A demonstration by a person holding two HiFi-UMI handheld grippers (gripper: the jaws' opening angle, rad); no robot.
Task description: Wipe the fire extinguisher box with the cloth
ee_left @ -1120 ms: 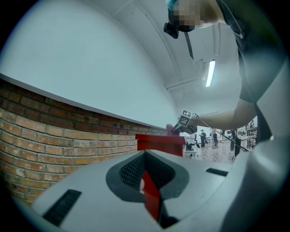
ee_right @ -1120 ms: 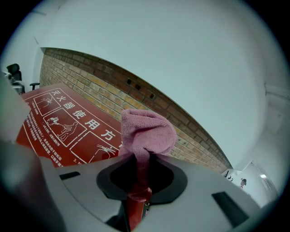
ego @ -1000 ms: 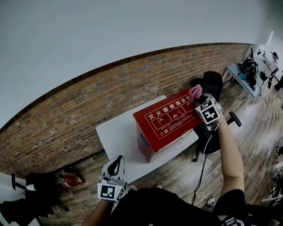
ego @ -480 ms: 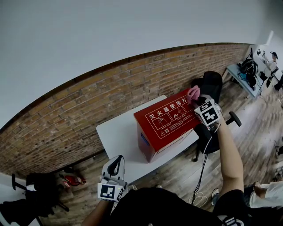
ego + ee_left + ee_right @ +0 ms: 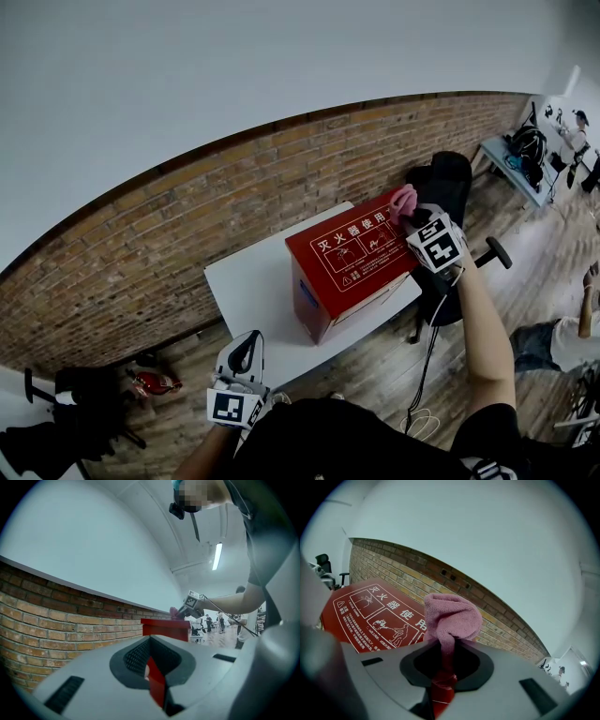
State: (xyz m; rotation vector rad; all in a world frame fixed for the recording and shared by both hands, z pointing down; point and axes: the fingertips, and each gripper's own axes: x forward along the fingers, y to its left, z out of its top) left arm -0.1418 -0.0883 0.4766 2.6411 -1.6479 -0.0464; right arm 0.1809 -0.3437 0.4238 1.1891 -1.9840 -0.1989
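Observation:
The red fire extinguisher box point(image 5: 352, 258) lies flat on a white table point(image 5: 248, 277), its printed white diagrams facing up point(image 5: 377, 613). My right gripper point(image 5: 412, 208) is shut on a bunched pink cloth point(image 5: 404, 200) and presses it on the box's far right end; the cloth point(image 5: 450, 618) bulges out past the jaws. My left gripper point(image 5: 246, 352) hangs low near my body, off the table's near edge, jaws shut with nothing between them. From the left gripper view the box point(image 5: 165, 627) and the right gripper point(image 5: 186, 609) appear far off.
A brick wall point(image 5: 187, 220) runs behind the table. A black office chair point(image 5: 448, 187) stands right of the box. Another table point(image 5: 511, 164) with bags is at far right, with people nearby. Dark gear lies on the wooden floor at lower left point(image 5: 89, 394).
My right gripper has slid the pink cloth leftward along the box top. A person has come into view at the right edge. The left gripper has not moved.

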